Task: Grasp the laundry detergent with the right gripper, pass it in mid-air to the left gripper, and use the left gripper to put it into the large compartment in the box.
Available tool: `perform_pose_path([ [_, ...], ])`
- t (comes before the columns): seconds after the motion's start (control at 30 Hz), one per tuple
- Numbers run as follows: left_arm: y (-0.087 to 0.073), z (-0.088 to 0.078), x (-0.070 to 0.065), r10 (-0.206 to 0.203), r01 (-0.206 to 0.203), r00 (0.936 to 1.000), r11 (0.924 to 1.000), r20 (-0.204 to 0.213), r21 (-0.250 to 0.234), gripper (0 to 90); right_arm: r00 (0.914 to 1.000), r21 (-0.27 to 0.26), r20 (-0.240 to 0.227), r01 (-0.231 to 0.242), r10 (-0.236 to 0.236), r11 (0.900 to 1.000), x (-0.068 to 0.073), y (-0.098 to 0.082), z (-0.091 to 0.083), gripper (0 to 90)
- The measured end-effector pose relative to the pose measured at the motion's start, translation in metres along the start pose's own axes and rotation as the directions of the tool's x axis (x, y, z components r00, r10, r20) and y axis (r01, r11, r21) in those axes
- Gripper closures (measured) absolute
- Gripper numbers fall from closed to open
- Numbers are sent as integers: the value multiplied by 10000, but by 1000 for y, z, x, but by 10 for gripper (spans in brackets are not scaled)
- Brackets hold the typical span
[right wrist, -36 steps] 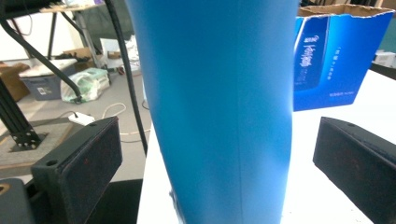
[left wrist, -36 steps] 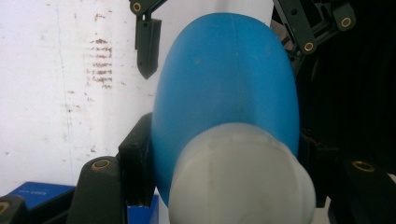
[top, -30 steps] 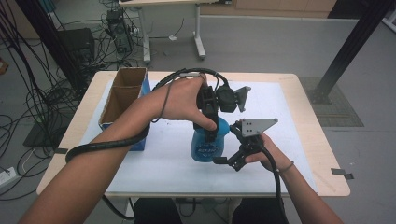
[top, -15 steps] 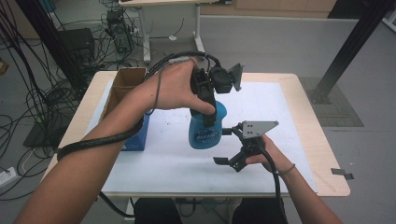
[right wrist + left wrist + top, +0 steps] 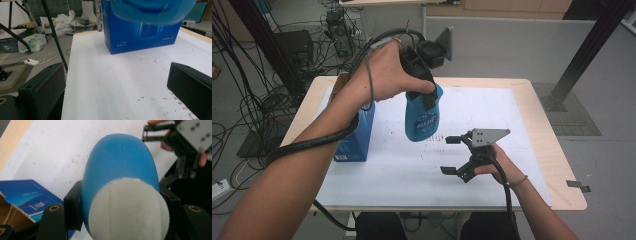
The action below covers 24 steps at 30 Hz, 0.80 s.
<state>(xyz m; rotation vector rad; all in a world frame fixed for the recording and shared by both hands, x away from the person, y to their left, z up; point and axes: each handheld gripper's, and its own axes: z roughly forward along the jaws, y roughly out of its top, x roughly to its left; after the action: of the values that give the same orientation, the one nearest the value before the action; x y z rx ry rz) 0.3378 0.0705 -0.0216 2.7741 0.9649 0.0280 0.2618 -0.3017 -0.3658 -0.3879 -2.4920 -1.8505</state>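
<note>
The left hand-held gripper (image 5: pixel 424 92) pinches the upper part of a blue plastic bottle (image 5: pixel 422 116) with a white rounded cap (image 5: pixel 128 210), its black jaws pressed against either side, and holds the bottle in the air above the white-covered surface (image 5: pixel 492 107), clear of it. Just beside the bottle, toward the surface's left edge, stands an open blue carton (image 5: pixel 357 135). The right hand-held gripper (image 5: pixel 454 156) rests low over the surface near its front edge with its jaws spread wide and nothing between them, apart from the bottle.
</note>
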Motion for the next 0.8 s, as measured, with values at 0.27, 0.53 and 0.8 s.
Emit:
perform_pose_path([
  [0.27,-14,-25,27,-1927,1910,9802,9808,-449,-403,376,9999,13,141,-13,13,10000,3,1,-1,22],
  [0.53,-30,-44,44,-3422,3357,9322,9392,-1182,-715,377,9997,-119,256,-4,7,9999,6,3,-6,22],
  [0.8,-53,-60,79,-4894,4808,8637,8717,-1203,-949,377,9991,-98,434,-28,32,9999,8,1,-11,22],
])
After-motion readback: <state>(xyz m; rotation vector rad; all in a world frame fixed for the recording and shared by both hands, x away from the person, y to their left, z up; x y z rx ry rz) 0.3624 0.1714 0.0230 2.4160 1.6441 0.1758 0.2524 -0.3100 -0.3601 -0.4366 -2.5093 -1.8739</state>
